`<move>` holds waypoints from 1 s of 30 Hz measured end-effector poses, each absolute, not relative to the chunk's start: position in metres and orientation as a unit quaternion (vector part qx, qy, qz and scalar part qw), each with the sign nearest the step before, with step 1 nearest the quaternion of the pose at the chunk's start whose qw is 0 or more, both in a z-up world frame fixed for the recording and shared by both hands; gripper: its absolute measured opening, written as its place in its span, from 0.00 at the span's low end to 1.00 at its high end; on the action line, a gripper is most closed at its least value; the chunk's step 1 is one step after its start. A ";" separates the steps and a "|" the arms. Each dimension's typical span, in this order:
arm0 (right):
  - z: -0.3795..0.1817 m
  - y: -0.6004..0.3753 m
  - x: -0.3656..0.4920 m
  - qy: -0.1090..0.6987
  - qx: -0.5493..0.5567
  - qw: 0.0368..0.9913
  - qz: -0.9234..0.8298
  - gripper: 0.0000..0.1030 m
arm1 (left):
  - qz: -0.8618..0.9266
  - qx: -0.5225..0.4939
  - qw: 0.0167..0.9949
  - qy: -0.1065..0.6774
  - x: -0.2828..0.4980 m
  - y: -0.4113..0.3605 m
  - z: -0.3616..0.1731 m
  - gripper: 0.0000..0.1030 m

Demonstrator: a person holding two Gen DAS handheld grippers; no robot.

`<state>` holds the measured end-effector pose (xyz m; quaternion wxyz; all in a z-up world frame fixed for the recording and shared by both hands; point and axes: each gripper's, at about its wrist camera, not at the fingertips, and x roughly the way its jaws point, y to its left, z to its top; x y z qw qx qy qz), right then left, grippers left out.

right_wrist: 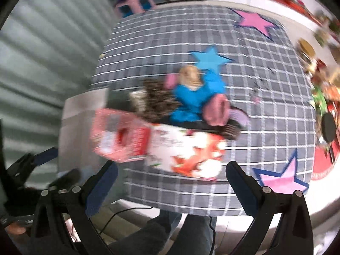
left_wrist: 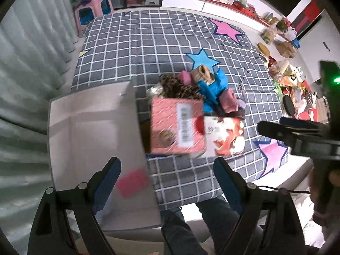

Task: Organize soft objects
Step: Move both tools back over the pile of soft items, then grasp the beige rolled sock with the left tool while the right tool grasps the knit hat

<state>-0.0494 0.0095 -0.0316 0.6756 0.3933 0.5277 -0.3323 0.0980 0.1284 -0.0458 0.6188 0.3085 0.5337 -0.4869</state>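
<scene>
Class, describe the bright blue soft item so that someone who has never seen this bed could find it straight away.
Start at the grey checked bed cover and find the blue star printed near its middle. Just in front of that star sits a heap of soft things behind a pink box. The bright blue fabric item is the only blue piece there, between leopard-print cloth and a pink roll.

- Right gripper (right_wrist: 170, 170) hangs spread wide over the near edge of the checked bedspread (right_wrist: 265, 106).
- Pink-and-white box (right_wrist: 161, 146) lies just beyond it.
- Blue cloth (right_wrist: 195, 97) tops the pile behind.
</scene>
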 end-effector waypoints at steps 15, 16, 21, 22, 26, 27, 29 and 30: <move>-0.159 -0.073 -0.081 0.576 0.459 0.599 -0.315 0.99 | -0.448 0.354 0.610 0.550 0.060 -0.006 -0.078 0.88; -0.166 -0.076 -0.081 0.579 0.462 0.596 -0.310 0.99 | -0.443 0.356 0.609 0.553 0.060 -0.014 -0.083 0.88; -0.197 -0.094 -0.079 0.593 0.469 0.578 -0.307 0.99 | -0.408 0.384 0.606 0.565 0.056 -0.060 -0.117 0.88; -0.202 -0.097 -0.079 0.603 0.461 0.572 -0.310 0.99 | -0.403 0.387 0.603 0.570 0.054 -0.067 -0.123 0.88; -0.218 -0.108 -0.081 0.625 0.439 0.566 -0.310 0.99 | -0.379 0.402 0.588 0.591 0.048 -0.089 -0.156 0.88; -0.219 -0.111 -0.083 0.631 0.422 0.570 -0.314 0.99 | -0.373 0.405 0.582 0.598 0.046 -0.094 -0.164 0.88; -0.218 -0.117 -0.087 0.637 0.395 0.580 -0.320 0.99 | -0.368 0.412 0.574 0.604 0.039 -0.101 -0.177 0.88; -0.216 -0.122 -0.091 0.640 0.379 0.584 -0.326 0.99 | -0.368 0.416 0.571 0.604 0.036 -0.103 -0.182 0.88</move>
